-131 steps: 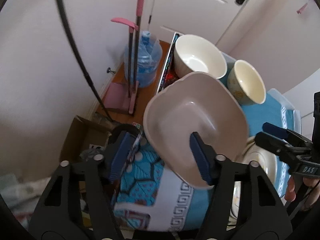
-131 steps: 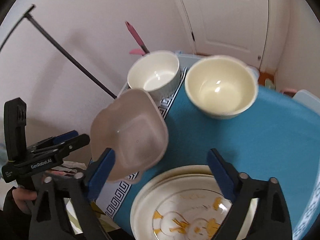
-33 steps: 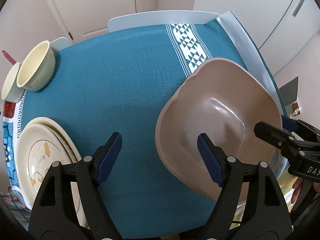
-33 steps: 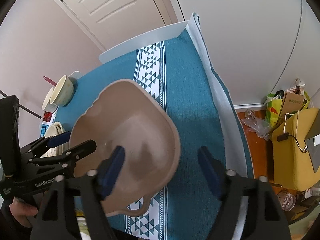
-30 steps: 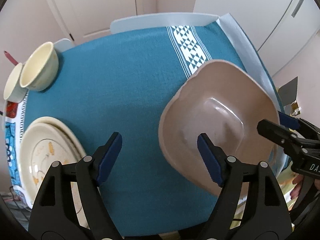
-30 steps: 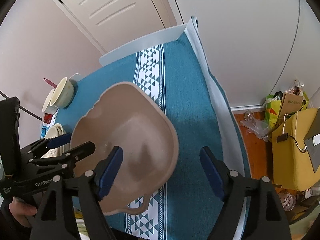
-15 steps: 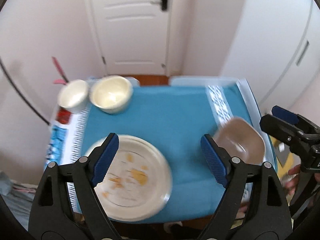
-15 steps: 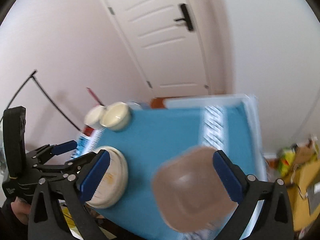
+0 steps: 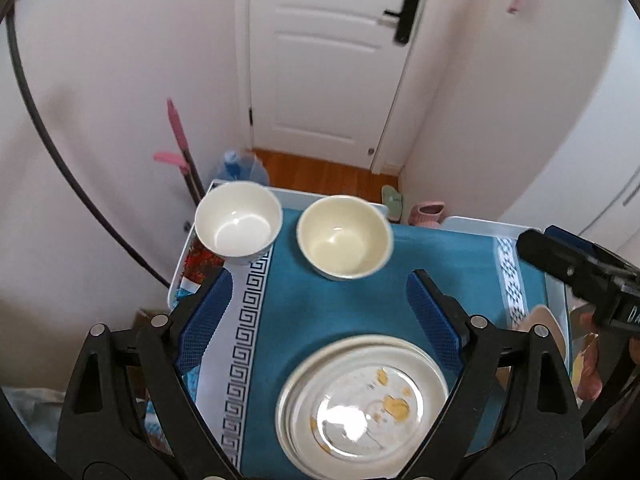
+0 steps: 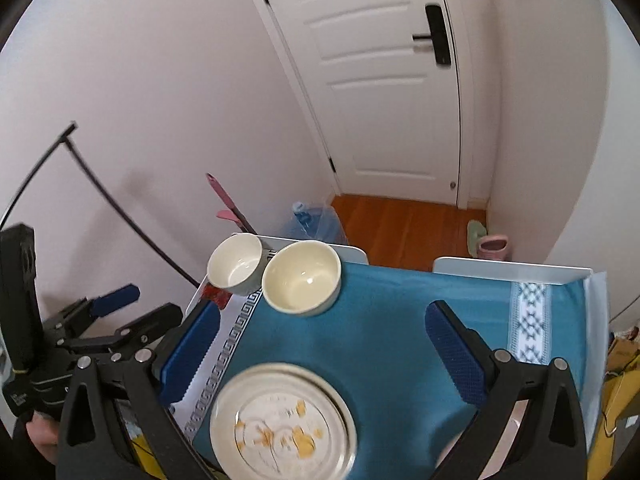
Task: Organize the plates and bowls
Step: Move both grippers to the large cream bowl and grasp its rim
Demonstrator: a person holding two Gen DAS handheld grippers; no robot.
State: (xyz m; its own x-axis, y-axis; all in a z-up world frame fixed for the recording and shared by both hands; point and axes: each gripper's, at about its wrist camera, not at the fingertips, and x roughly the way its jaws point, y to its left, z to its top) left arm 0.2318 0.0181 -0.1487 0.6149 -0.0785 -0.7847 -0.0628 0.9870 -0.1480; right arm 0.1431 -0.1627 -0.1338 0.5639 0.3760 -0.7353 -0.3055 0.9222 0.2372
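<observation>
Left gripper (image 9: 320, 312): jaws spread wide, nothing between the blue pads.
Right gripper (image 10: 320, 344): jaws spread wide, holding nothing.
Plate stack (image 9: 362, 402): cream, orange motif, at 6 o'clock on the teal tablecloth (image 9: 340, 304).
White bowl (image 9: 238, 222): 11 o'clock corner, upright.
Cream bowl (image 9: 345, 237): 12 o'clock, just beside the white bowl.
Tan bowl (image 9: 544, 320): 3 o'clock edge, mostly hidden behind the left gripper's finger.

White panelled door (image 9: 328, 60), pale walls (image 10: 160, 100), wooden floor (image 10: 404, 220)
</observation>
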